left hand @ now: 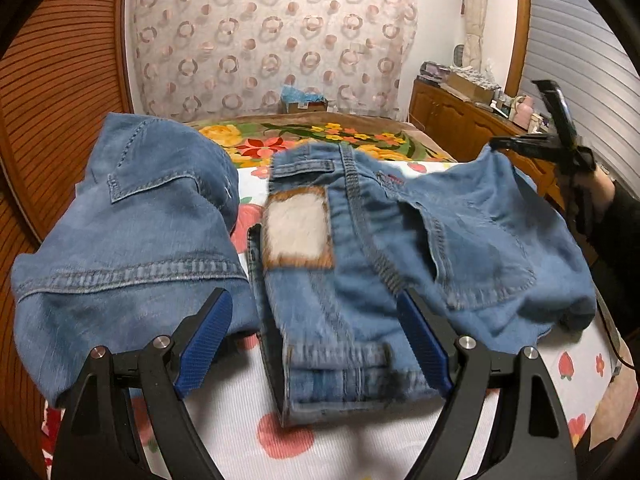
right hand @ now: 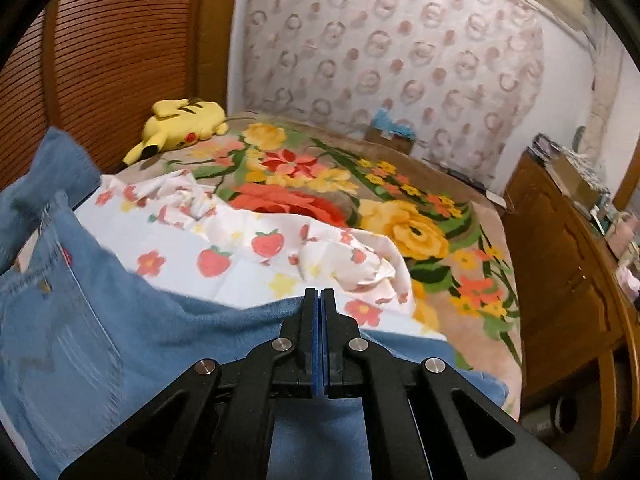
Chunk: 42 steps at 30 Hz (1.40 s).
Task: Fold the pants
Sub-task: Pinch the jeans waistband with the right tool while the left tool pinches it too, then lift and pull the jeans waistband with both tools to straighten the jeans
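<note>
My right fingers are pinched flat together on an edge of the pants, lifting that side so I can bring it over for the fold. My left fingers hang wide apart, gripping nothing, either side of the waistband, ready to take it. The pants lie crumpled on the bed: soft washed denim, thick seams, a pale patch by the waist, over a strawberry-print sheet
</note>
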### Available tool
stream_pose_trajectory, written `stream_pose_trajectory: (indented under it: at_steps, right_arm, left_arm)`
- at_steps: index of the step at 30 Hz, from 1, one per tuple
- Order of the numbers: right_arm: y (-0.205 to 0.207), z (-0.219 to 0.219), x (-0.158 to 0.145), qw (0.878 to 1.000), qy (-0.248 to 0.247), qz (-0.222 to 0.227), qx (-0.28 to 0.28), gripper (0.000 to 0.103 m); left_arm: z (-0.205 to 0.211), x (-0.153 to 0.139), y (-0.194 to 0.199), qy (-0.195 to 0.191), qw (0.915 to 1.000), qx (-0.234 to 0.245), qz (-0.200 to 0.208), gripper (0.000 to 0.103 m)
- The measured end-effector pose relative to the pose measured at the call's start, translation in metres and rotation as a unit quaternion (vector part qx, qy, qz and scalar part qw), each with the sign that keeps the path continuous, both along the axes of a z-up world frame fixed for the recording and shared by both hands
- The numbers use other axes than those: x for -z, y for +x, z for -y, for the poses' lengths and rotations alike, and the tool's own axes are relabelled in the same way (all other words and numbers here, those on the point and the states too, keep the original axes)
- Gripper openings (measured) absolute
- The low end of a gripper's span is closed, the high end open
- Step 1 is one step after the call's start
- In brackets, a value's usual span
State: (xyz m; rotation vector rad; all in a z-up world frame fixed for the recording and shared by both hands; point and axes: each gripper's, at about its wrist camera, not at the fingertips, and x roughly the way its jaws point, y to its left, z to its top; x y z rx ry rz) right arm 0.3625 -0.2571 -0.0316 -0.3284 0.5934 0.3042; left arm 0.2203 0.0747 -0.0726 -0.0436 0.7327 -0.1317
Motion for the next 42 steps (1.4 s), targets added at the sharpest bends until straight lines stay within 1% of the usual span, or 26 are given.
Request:
stream_pose_trajectory:
  at_steps: [2, 4, 5, 7, 8, 9, 11, 12, 16, 21, 23, 25, 26, 27, 28, 29, 30, 31, 34, 38, 42]
  right_arm:
    - [0.003, -0.005, 0.009, 1.0, 0.002, -0.013, 0.011, 0.001]
    - [-0.007, -0.006, 0.014, 1.0, 0.023, -0.02, 0.002, 0.002]
    - [-0.012, -0.006, 0.01, 0.999, 0.029, -0.021, 0.0, 0.004]
    - [-0.023, -0.003, 0.008, 0.999, 0.042, -0.016, -0.009, 0.016]
    - [-0.033, -0.001, 0.008, 0.999, 0.05, -0.015, -0.014, 0.019]
    - [-0.041, 0.0, 0.008, 0.998, 0.052, -0.013, -0.013, 0.023]
    - [-0.061, 0.004, 0.009, 0.998, 0.054, -0.006, -0.007, 0.027]
    - [-0.069, 0.005, 0.009, 0.998, 0.057, -0.005, -0.005, 0.029]
    - [-0.113, 0.018, 0.008, 0.997, 0.08, -0.006, -0.008, 0.03]
    - [-0.176, 0.039, 0.011, 0.995, 0.093, -0.016, -0.009, 0.03]
    - [-0.198, 0.043, 0.02, 0.995, 0.095, -0.025, -0.008, 0.03]
    - [-0.219, 0.047, 0.029, 0.995, 0.099, -0.032, -0.002, 0.03]
    - [-0.226, 0.048, 0.034, 0.994, 0.102, -0.038, 0.0, 0.03]
    - [-0.233, 0.049, 0.039, 0.994, 0.104, -0.044, 0.003, 0.03]
    - [-0.239, 0.052, 0.046, 0.993, 0.107, -0.048, 0.006, 0.034]
    - [-0.244, 0.054, 0.052, 0.992, 0.11, -0.053, 0.011, 0.037]
    - [-0.25, 0.056, 0.057, 0.992, 0.114, -0.057, 0.015, 0.042]
    - [-0.256, 0.058, 0.062, 0.991, 0.117, -0.062, 0.016, 0.044]
    - [-0.267, 0.061, 0.078, 0.989, 0.125, -0.075, 0.021, 0.045]
    - [-0.281, 0.064, 0.089, 0.986, 0.144, -0.084, 0.017, 0.049]
    - [-0.28, 0.063, 0.099, 0.984, 0.152, -0.092, 0.011, 0.05]
  left_arm:
    - [0.0, 0.002, -0.004, -0.004, 1.0, 0.002, -0.001, 0.082]
    - [0.0, 0.004, -0.009, -0.003, 1.0, 0.005, -0.005, 0.079]
    - [0.0, 0.004, -0.01, -0.002, 1.0, 0.007, -0.006, 0.077]
    - [0.0, 0.006, -0.013, -0.002, 0.9999, 0.009, -0.009, 0.074]
    - [-0.001, 0.006, -0.012, -0.001, 0.9999, 0.01, -0.011, 0.068]
    - [-0.001, 0.008, -0.014, -0.001, 0.9999, 0.01, -0.013, 0.066]
    - [-0.001, 0.009, -0.016, -0.001, 0.9998, 0.011, -0.014, 0.065]
    - [-0.001, 0.01, -0.017, -0.002, 0.9998, 0.012, -0.014, 0.062]
    - [0.001, 0.012, -0.02, -0.005, 0.9997, 0.018, -0.018, 0.057]
    - [0.001, 0.017, -0.024, -0.005, 0.9993, 0.025, -0.025, 0.057]
    - [-0.001, 0.019, -0.023, -0.01, 0.9992, 0.027, -0.029, 0.056]
    - [-0.002, 0.021, -0.022, -0.016, 0.9989, 0.032, -0.03, 0.049]
    - [-0.001, 0.021, -0.023, -0.018, 0.9987, 0.034, -0.034, 0.041]
    - [0.0, 0.02, -0.024, -0.009, 0.999, 0.03, -0.032, 0.033]
    - [0.002, 0.018, -0.027, 0.002, 0.9992, 0.029, -0.026, 0.032]
    - [0.003, 0.017, -0.028, 0.004, 0.9992, 0.03, -0.024, 0.021]
    - [0.003, 0.015, -0.03, 0.008, 0.9994, 0.027, -0.02, 0.013]
    - [0.002, 0.01, -0.034, 0.012, 0.9996, 0.023, -0.012, 0.012]
    - [0.003, -0.003, -0.045, 0.015, 0.9995, 0.025, 0.008, 0.01]
    - [0.008, -0.011, -0.055, 0.026, 0.9991, 0.029, 0.016, 0.008]
    - [0.007, -0.021, -0.067, 0.017, 0.9991, 0.023, 0.031, 0.007]
